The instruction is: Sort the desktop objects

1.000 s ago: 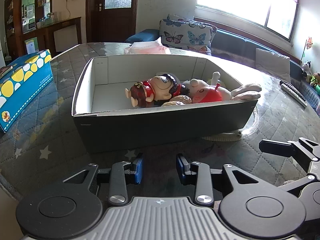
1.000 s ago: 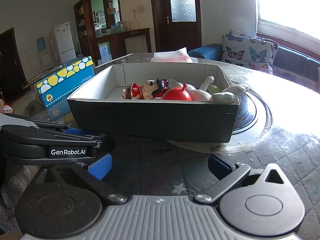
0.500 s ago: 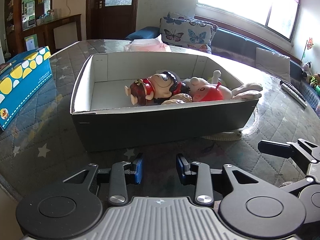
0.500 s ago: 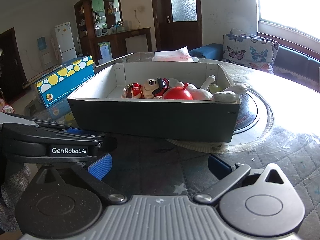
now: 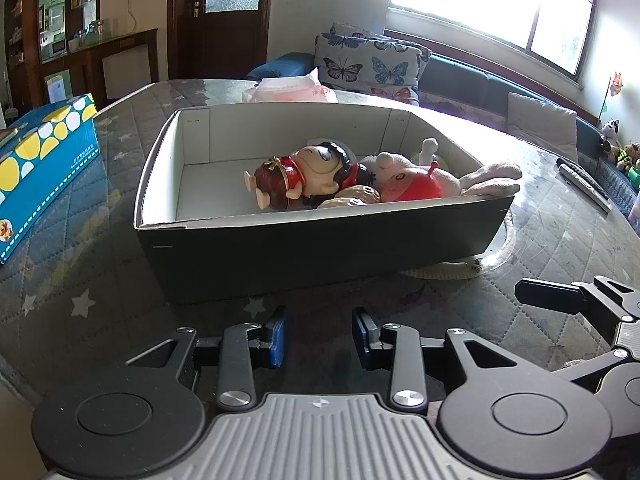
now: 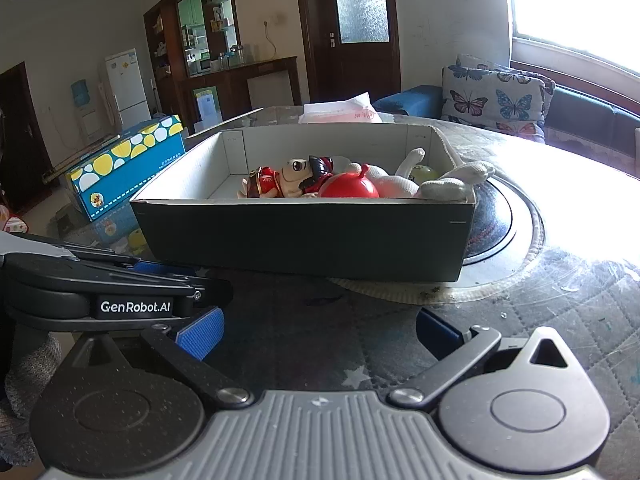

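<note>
Both grippers are hovering empty before the box (image 5: 320, 248) on the bench (image 5: 80, 264): left gripper (image 5: 319, 334) fingers slightly parted, right gripper (image 6: 320, 330) fingers wide apart. Toys (image 5: 344, 180) are lying inside, straight ahead, piled rightward, nearer the right.

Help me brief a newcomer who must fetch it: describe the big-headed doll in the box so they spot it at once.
Find the dark open box on the quilted table. Its toys are heaped at one end, beside the white plush rabbit. The doll lies on its side: a hard, glossy figure with a large pale face, dark cap and red outfit, unlike the soft rabbit.
</note>
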The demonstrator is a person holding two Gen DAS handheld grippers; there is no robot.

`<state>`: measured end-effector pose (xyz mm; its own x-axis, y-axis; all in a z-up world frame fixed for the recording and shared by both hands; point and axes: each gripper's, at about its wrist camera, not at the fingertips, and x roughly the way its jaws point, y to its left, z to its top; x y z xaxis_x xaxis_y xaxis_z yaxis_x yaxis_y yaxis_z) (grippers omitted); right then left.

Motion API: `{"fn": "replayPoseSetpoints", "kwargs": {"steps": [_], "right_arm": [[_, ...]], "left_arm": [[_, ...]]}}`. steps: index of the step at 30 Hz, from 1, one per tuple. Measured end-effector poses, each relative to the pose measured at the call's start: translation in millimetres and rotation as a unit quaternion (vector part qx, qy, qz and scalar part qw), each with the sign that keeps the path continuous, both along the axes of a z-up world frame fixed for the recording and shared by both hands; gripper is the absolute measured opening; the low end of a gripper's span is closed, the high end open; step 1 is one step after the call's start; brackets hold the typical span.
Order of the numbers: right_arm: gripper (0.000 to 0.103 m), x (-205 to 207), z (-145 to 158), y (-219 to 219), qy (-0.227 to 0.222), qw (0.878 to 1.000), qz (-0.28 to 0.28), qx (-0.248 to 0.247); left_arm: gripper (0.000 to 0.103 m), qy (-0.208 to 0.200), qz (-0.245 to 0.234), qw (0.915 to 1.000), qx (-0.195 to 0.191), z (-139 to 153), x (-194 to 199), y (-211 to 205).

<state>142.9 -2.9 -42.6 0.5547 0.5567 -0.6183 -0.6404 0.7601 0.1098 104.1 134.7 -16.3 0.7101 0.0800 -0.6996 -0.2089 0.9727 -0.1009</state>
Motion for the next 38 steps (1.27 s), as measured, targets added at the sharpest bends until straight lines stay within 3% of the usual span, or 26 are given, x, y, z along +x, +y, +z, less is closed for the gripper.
{"fn": "replayPoseSetpoints", "kwargs": {"steps": [38], "right_arm": [[0.103,0.1,2.4,5.8,-0.007,1.0,0.006,0.002]], "left_arm": [[0.035,-0.014,0.006,0.9999,0.007,4.9,-0.1,3.9]]}}
